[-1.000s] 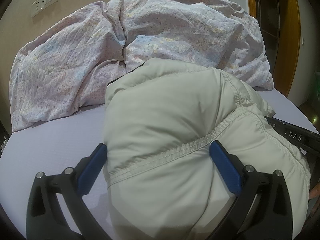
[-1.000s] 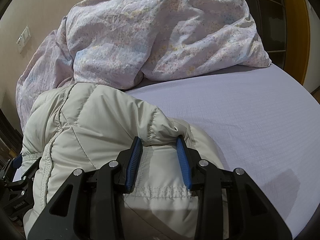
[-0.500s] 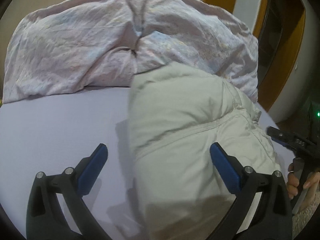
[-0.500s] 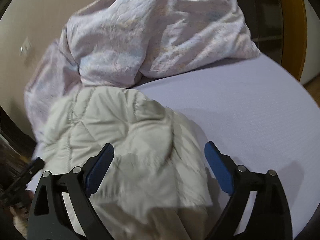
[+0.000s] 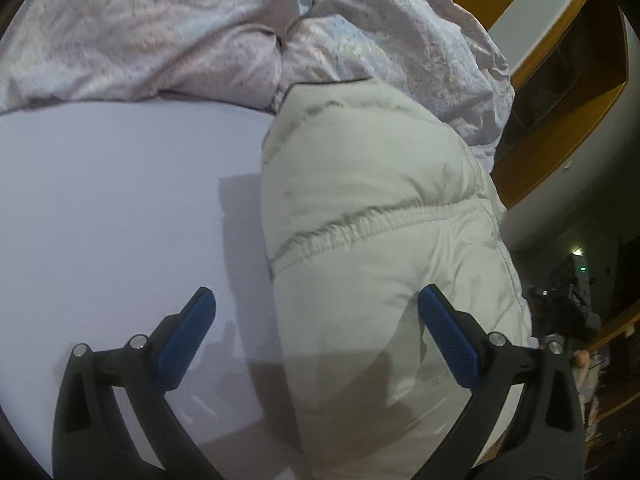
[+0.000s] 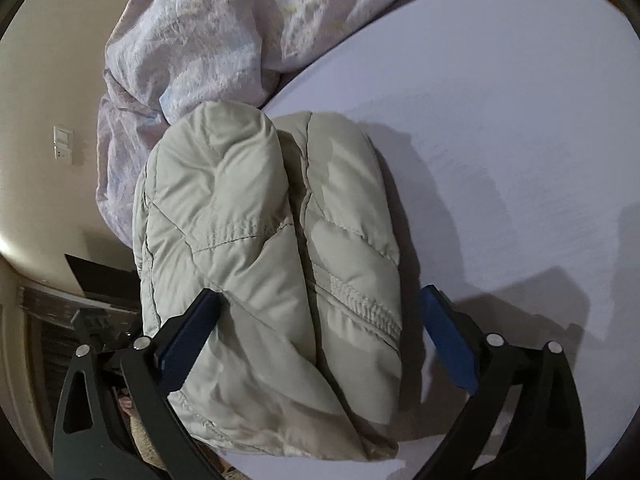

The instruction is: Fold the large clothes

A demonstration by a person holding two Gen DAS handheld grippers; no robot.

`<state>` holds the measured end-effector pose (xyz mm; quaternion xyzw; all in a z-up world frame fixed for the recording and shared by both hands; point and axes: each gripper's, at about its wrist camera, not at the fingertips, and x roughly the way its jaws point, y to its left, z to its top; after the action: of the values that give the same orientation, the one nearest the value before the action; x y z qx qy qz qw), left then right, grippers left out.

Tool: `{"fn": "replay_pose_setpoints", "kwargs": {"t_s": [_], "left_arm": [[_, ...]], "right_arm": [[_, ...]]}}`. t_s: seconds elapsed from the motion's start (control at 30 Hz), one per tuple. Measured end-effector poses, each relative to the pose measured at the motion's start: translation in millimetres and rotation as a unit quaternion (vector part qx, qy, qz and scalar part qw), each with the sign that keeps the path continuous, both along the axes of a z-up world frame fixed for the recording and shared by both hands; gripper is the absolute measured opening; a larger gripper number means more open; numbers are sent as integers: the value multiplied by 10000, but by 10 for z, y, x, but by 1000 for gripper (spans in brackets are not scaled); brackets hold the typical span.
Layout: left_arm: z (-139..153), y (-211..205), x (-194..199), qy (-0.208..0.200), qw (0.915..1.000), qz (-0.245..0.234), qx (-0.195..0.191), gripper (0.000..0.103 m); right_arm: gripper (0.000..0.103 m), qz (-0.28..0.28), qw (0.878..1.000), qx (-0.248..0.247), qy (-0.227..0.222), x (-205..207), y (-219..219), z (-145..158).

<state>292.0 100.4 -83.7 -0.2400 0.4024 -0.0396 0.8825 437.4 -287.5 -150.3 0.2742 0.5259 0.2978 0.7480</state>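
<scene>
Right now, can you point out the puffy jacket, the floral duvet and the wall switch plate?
puffy jacket (image 6: 248, 216): right wrist view, on the left quilted fold, near its stitched seam.
floral duvet (image 5: 160, 32): left wrist view, on the crumpled upper left part.
wall switch plate (image 6: 63, 148): right wrist view, on the plate's middle.

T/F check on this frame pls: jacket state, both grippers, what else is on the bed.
1. The puffy jacket lies folded into a bundle on the lavender sheet. True.
2. The right gripper is clamped on the jacket. False: its jaws are opening, the jacket lies between them and the pads do not press it.
3. The left gripper is open. True.
4. The floral duvet covers the jacket. False: it is bunched behind the jacket, against its far end.
5. The jacket is dark blue. False: it is pale beige; only the gripper pads are blue.
</scene>
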Motion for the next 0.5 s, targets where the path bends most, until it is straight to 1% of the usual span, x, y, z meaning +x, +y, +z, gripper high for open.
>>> {"fn": "replay_pose_setpoints", "kwargs": {"t_s": [0.03, 0.13, 0.27, 0.5], "left_arm": [[-30, -2, 22, 11, 9999, -40, -149, 101], [-96, 2, 74, 76, 9990, -97, -419, 101], [-180, -7, 115, 97, 9976, -170, -668, 101], [-281, -13, 184, 156, 9937, -278, -1070, 101]], "right_arm": [[102, 40, 9999, 81, 50, 17, 16, -28], [102, 192, 9990, 330, 251, 72, 70, -108], [102, 415, 9972, 516, 357, 96, 148, -182], [102, 655, 9953, 655, 281, 111, 357, -171]]}}
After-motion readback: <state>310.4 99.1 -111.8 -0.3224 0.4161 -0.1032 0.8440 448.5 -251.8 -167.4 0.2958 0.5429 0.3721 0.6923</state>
